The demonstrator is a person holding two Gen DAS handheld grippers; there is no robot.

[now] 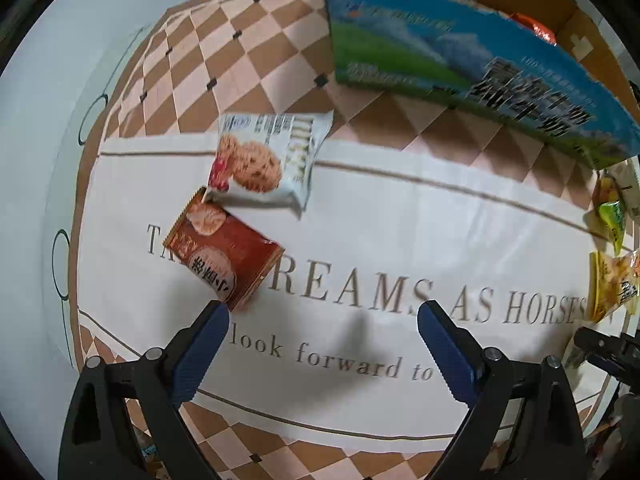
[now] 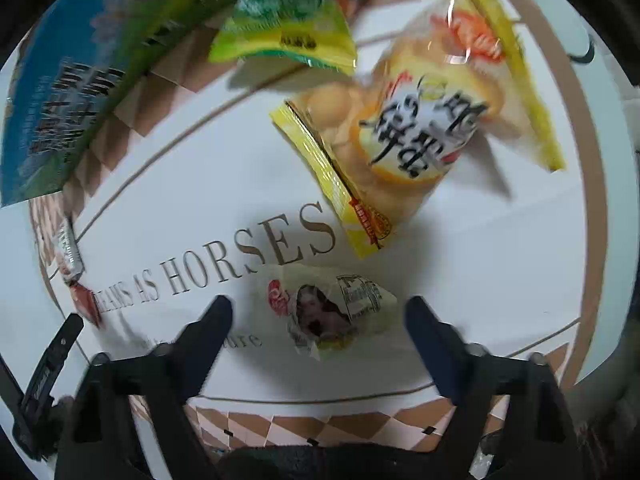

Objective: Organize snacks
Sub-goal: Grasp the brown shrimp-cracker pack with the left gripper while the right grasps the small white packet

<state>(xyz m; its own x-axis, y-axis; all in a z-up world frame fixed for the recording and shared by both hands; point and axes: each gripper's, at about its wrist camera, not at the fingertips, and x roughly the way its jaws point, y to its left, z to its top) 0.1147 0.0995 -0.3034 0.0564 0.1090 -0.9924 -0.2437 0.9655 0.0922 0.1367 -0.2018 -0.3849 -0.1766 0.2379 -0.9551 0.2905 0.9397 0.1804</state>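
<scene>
The left gripper (image 1: 322,314) is held with its two blue-padded fingers (image 1: 208,344) wide apart, nothing between them. One red-brown cracker packet (image 1: 222,254) lies just beyond its left fingertip, overlapped by one pale blue cookie packet (image 1: 266,160). The right gripper (image 2: 320,312) is likewise spread, with one small pale yellow wrapped snack (image 2: 332,312) between its tips. Beyond are seen one large yellow biscuit bag (image 2: 404,120) and one green-yellow packet (image 2: 284,28). One blue-and-green cardboard box (image 1: 460,68) stands on the printed tablecloth (image 1: 400,232).
</scene>
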